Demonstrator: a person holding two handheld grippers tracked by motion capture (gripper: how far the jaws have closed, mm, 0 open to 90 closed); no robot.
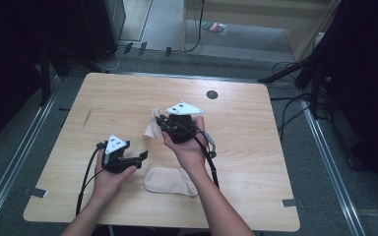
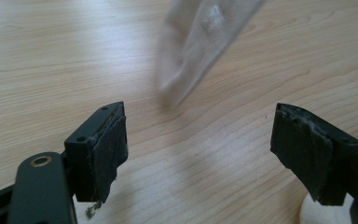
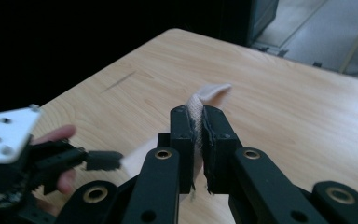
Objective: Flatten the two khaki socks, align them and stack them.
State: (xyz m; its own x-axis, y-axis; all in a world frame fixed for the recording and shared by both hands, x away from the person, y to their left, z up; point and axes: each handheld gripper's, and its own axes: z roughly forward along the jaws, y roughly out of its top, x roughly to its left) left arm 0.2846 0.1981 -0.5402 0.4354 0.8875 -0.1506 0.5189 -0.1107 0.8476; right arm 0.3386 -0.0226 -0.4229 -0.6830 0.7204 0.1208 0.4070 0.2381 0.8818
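A beige sock (image 1: 152, 129) hangs above the wooden table (image 1: 256, 132), and my right gripper (image 1: 161, 120) is shut on its upper end. In the right gripper view the sock (image 3: 210, 94) is pinched between the two black pads (image 3: 217, 135) of that gripper (image 3: 199, 122). My left gripper (image 1: 143, 155) is held lower and to the left, open with nothing between its fingers. From the left gripper view (image 2: 200, 140) the hanging sock (image 2: 200, 42) is a blur ahead. A second beige sock (image 1: 170, 181) lies flat near the front edge, beside the right forearm.
A small black round spot (image 1: 211, 94) marks the table's far side, and a dark streak (image 1: 87, 117) its left part. Cables and dark stands (image 1: 315, 73) surround the table on the floor. The left gripper (image 3: 100, 160) shows at the left in the right gripper view.
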